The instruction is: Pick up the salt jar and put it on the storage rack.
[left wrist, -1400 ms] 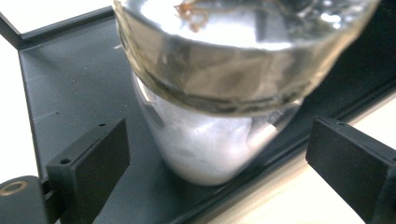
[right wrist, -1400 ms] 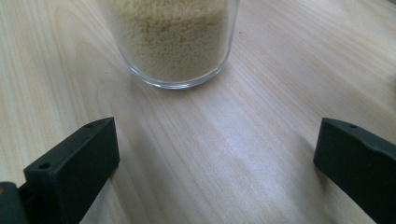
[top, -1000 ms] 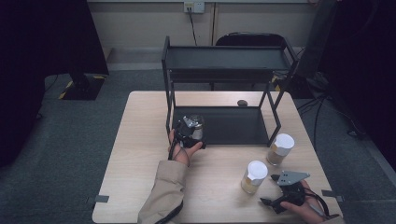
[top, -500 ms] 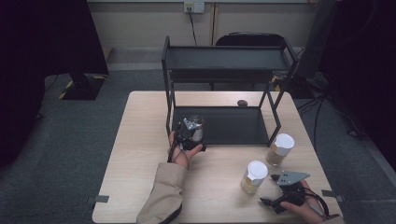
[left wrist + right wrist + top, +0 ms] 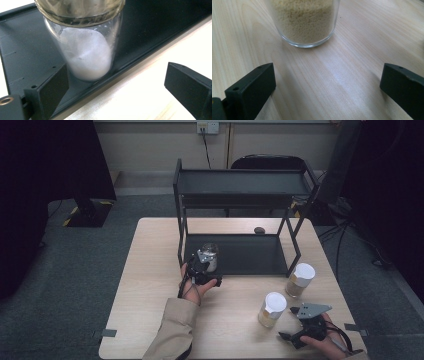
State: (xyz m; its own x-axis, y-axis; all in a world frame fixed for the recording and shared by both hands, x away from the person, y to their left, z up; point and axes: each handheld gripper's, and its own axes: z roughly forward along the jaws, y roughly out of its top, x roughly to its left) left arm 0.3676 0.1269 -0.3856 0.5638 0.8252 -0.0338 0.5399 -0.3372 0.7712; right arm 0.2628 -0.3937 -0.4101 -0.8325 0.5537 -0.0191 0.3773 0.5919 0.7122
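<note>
We have set the jar of white powder (image 5: 86, 50) on the bottom shelf (image 5: 250, 255) of the black rack, near its front left corner. Since a moment ago our left gripper (image 5: 202, 270) has hardly moved, and its fingers (image 5: 47, 92) stand open, clear of the glass, so the jar looks let go. Our right gripper (image 5: 305, 327) rests on the table (image 5: 150, 285) with fingers wide open before the jar of yellow grains (image 5: 305, 22), maybe next to go.
</note>
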